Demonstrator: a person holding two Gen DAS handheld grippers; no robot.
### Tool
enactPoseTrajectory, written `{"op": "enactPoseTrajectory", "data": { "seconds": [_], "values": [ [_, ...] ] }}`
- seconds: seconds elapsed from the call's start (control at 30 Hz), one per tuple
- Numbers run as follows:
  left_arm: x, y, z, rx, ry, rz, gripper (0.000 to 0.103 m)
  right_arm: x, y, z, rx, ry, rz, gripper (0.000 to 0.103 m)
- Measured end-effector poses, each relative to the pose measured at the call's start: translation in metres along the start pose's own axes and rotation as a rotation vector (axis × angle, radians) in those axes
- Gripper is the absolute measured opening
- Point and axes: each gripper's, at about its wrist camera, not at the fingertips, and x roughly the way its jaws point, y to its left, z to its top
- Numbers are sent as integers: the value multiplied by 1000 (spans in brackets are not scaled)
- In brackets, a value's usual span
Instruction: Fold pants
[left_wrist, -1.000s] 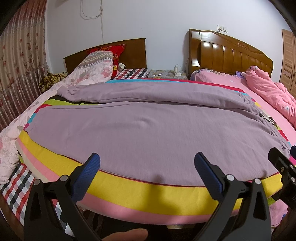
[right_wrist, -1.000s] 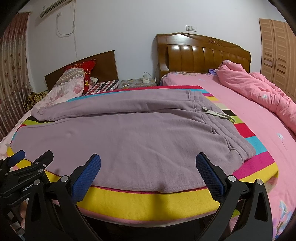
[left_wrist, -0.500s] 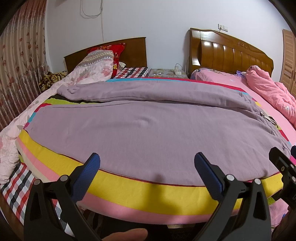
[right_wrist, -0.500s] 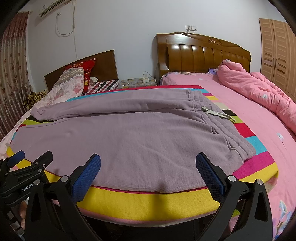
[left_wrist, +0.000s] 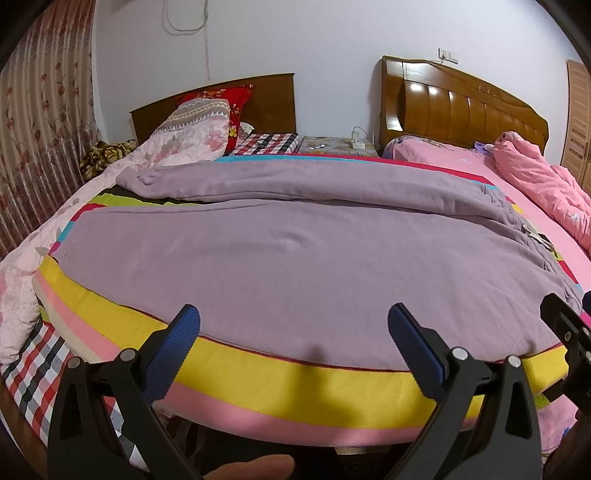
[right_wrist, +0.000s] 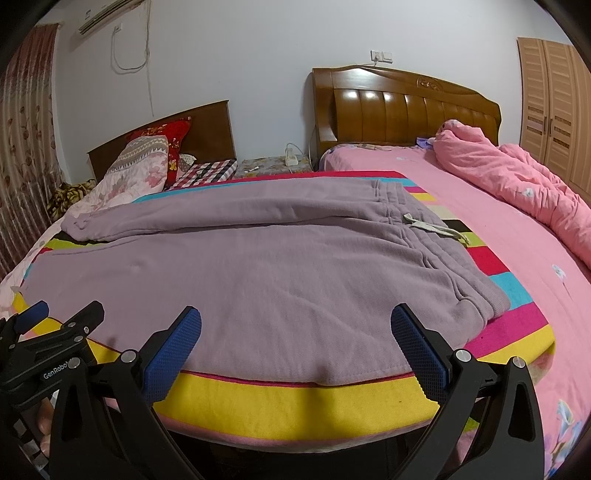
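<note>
Mauve sweatpants (left_wrist: 295, 254) (right_wrist: 258, 269) lie flat across a striped blanket, waistband with a pale drawstring (right_wrist: 436, 227) to the right, legs running left. The far leg (left_wrist: 258, 181) lies slightly apart from the near one. My left gripper (left_wrist: 293, 332) stands open at the near edge of the bed, over the pants' near side, holding nothing. My right gripper (right_wrist: 295, 334) is open too, just short of the pants' near hem, closer to the waistband. Each gripper shows at the edge of the other's view.
The striped blanket (left_wrist: 295, 380) covers the bed's near edge. A floral quilt and pillows (left_wrist: 184, 129) lie at the far left, a crumpled pink duvet (right_wrist: 517, 177) on the right bed. Two wooden headboards (right_wrist: 406, 107), a nightstand and a wardrobe stand behind.
</note>
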Motion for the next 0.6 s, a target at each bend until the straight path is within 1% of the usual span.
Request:
{"op": "enactPoseTrajectory", "data": {
  "seconds": [0.47, 0.6],
  "values": [
    [0, 2, -2, -3, 8, 1, 102, -1, -1, -1, 10, 13, 1, 99],
    [-2, 2, 0, 18, -3, -11, 102, -2, -6, 4, 10, -5, 11, 99]
  ]
}}
